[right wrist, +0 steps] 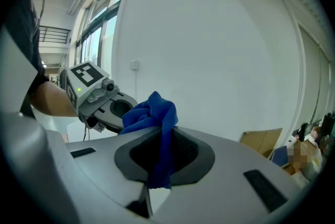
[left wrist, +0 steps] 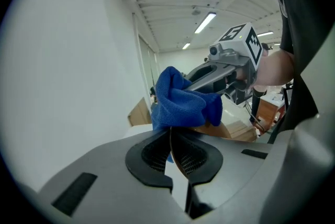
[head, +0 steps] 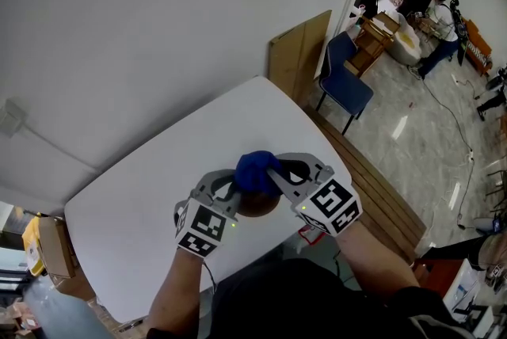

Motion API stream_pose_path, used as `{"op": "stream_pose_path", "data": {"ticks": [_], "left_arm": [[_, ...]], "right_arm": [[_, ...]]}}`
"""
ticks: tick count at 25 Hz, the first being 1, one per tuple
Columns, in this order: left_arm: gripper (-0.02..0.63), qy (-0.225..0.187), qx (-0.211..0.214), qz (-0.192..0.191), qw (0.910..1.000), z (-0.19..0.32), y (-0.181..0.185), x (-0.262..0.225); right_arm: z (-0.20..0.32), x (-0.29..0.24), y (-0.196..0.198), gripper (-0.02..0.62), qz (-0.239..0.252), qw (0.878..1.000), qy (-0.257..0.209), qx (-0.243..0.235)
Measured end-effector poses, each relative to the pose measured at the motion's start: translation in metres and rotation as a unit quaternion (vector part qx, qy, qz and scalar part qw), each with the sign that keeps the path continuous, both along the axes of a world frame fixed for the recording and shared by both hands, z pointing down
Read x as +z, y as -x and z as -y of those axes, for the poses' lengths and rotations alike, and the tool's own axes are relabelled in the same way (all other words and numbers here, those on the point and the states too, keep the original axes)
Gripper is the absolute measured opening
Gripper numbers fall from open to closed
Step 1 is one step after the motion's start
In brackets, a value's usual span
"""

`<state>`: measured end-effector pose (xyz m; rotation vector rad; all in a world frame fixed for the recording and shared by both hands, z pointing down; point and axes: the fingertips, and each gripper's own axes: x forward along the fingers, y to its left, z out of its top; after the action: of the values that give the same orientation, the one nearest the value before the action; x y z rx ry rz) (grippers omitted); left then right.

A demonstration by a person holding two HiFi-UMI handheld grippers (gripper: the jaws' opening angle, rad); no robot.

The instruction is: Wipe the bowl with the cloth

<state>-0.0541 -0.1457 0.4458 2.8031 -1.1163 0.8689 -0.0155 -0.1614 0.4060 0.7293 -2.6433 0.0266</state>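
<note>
Both grippers are held together over the white table. My left gripper is shut on the thin rim of a brown bowl; that rim stands edge-on between its pads. My right gripper is shut on a blue cloth, a strip of which hangs down between its pads. The bunched cloth rests on the bowl, whose inside it mostly hides. The left gripper view shows the right gripper above the cloth, and the right gripper view shows the left gripper behind the cloth.
A blue chair and a leaning wooden board stand beyond the table's far corner. A slatted wooden bench runs along the table's right side. A cardboard box sits at its left end. People work at desks far right.
</note>
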Motion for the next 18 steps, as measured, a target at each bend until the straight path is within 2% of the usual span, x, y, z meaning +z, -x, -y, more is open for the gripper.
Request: {"op": "stream_pose_path", "data": {"ticks": [5,10,18], "left_arm": [[0.017,-0.009,0.004,0.011,0.9999,0.005,0.005,-0.008],[0.018,-0.017,0.001,0.012,0.9998,0.01,0.011,-0.017],[0.018,-0.042,0.009,-0.007,0.9991,0.018,0.018,-0.041]], "right_arm": [[-0.002,0.003,-0.007,0.034,-0.011,1.0,-0.008,-0.026],[-0.004,0.002,-0.005,0.034,0.002,0.999,-0.005,-0.036],[-0.005,-0.005,-0.01,0.034,0.036,0.998,0.012,-0.046]]}}
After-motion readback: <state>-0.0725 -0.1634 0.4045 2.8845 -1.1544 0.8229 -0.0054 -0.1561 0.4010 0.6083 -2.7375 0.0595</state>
